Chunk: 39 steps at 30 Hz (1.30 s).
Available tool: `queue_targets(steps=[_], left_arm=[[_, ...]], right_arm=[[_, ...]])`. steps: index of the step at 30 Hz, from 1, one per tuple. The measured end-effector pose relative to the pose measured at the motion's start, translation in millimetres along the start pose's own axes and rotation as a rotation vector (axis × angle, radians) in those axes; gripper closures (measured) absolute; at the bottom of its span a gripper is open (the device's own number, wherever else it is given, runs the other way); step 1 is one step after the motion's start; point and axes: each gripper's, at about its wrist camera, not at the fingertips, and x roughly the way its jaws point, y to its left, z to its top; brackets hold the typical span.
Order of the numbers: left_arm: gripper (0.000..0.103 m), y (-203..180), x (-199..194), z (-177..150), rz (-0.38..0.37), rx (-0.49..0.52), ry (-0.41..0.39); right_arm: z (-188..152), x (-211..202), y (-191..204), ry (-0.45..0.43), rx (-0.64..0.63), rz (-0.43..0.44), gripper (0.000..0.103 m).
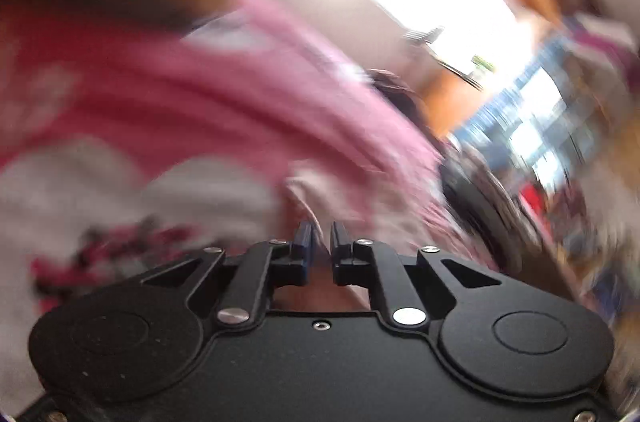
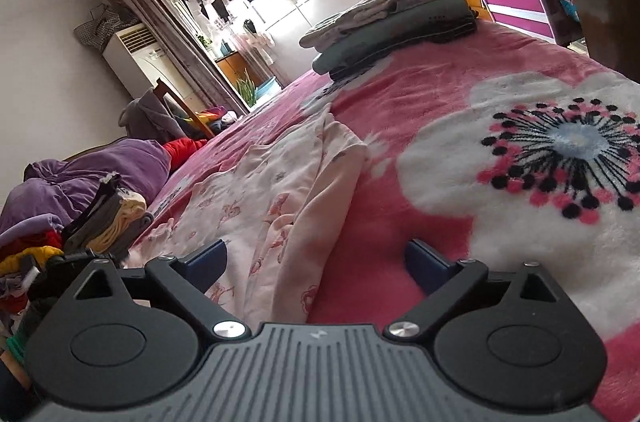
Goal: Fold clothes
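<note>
On the pink flowered blanket (image 2: 400, 94): pale floral garment (image 2: 280, 190) lying crumpled, reaching down between the right gripper (image 2: 316, 258) fingers, jaws spread wide, gripping nothing. Folded stack (image 2: 384, 22) sitting farther back, unfolded heap (image 2: 80, 198) off to the left. Left gripper (image 1: 322, 238) view super blurry, jaws nearly closed, pinching pale cloth (image 1: 316, 190) by the looks of it.

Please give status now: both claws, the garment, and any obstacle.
Left claw nearly shut, view blurred, grip unclear. Right claw open, empty, low over pale floral garment lying crumpled on pink blanket. Folded stack far off, nothing blocking.
</note>
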Motion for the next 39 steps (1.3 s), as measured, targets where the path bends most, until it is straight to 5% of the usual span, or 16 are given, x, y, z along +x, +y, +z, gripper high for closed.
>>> queue_targets(steps=[2,4,5,7,11,15,25,27,29,30,39], left_arm=[[0.095,-42.8,8.7,-12.1,-0.082,0.226,0.066],[0.07,-81.0,18.9,-31.3,-0.185,0.43,0.186],[0.047,-88.2,18.2,-35.3,-0.231,0.448,0.206],[0.048,-92.7,11.3,-33.5,-0.279,0.435,0.185],[0.049,-65.6,8.7,-7.4,-0.203,0.341,0.096],[0.049,-44.3,24.1,7.2,-0.137,0.289,0.102],[0.052,-79.9,107.8,1.7,-0.144,0.666,0.337],[0.074,-84.9,117.0,-7.4,-0.122,0.731,0.368],[0.084,-85.4,119.8,-13.7,-0.117,0.75,0.372],[0.091,-84.2,116.8,-13.6,-0.122,0.738,0.361],[0.092,-68.7,14.9,21.3,-0.106,0.465,0.031]], right_arm=[[-0.6,0.1,-0.1,-0.001,-0.001,-0.001,0.008],[-0.5,-0.5,-0.4,-0.002,0.0,0.001,0.008],[-0.6,-0.9,-0.7,-0.003,0.001,0.003,0.008],[-0.6,-1.8,-1.1,-0.007,0.003,0.005,0.008],[-0.7,-0.7,-0.7,-0.008,-0.002,0.001,0.008],[-1.0,0.9,-0.2,-0.01,-0.008,-0.003,0.008],[-2.3,2.5,-2.7,-0.026,-0.003,0.008,0.008],[-2.6,3.6,-2.9,-0.029,-0.004,0.008,0.008],[-2.7,3.9,-4.1,-0.032,0.0,0.014,0.008],[-2.7,3.9,-4.9,-0.034,0.004,0.018,0.007],[-4.1,2.1,-6.8,-0.045,0.026,0.041,0.007]])
